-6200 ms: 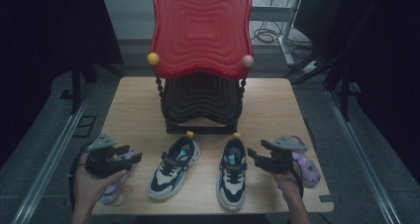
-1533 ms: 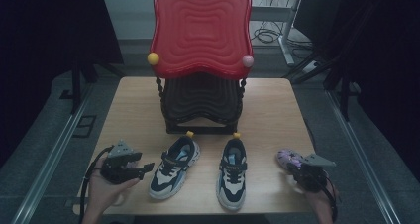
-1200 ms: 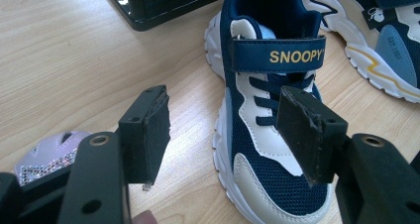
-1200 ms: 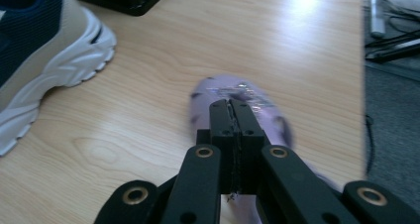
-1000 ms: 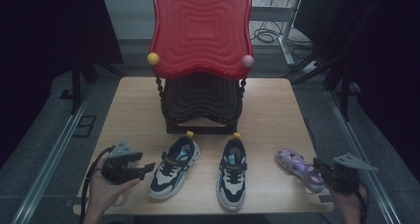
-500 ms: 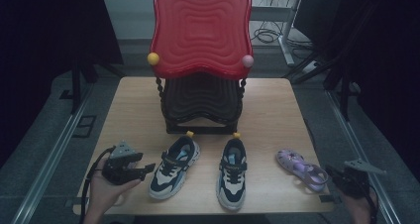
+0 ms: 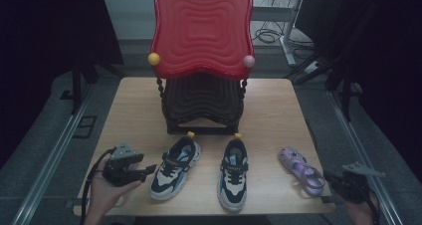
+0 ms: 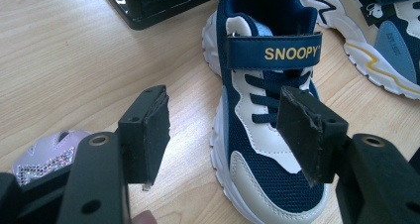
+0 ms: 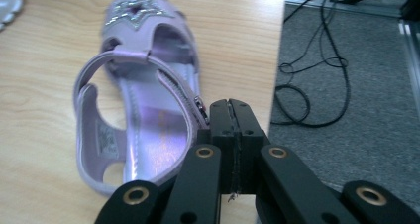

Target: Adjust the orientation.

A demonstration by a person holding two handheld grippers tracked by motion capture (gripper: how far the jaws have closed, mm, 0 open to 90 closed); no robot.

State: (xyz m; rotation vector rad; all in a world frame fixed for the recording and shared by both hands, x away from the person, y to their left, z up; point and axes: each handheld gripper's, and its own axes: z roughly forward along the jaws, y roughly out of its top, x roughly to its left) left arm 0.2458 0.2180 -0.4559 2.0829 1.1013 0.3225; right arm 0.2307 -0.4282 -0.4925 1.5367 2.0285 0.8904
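The right gripper (image 9: 232, 110) had its fingers pressed together beside the lilac sandal (image 9: 133, 110), while the left gripper (image 8: 225, 135) held its fingers wide over the navy sneaker (image 8: 267, 115) on the worktop (image 8: 74, 50).

Glossy lilac plastic sandal (image 9: 133, 120), mesh-and-leatherette sneaker (image 8: 267, 120), matt wooden table (image 7: 278, 110)

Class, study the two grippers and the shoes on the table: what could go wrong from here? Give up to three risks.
1. The purple sandal lies near the table's edge; a nudge from the shut right gripper might push it off.
2. Shut jaws cannot grasp the sandal without opening first.
3. The open left gripper points at the navy sneaker; closing on its laces may give a weak hold.
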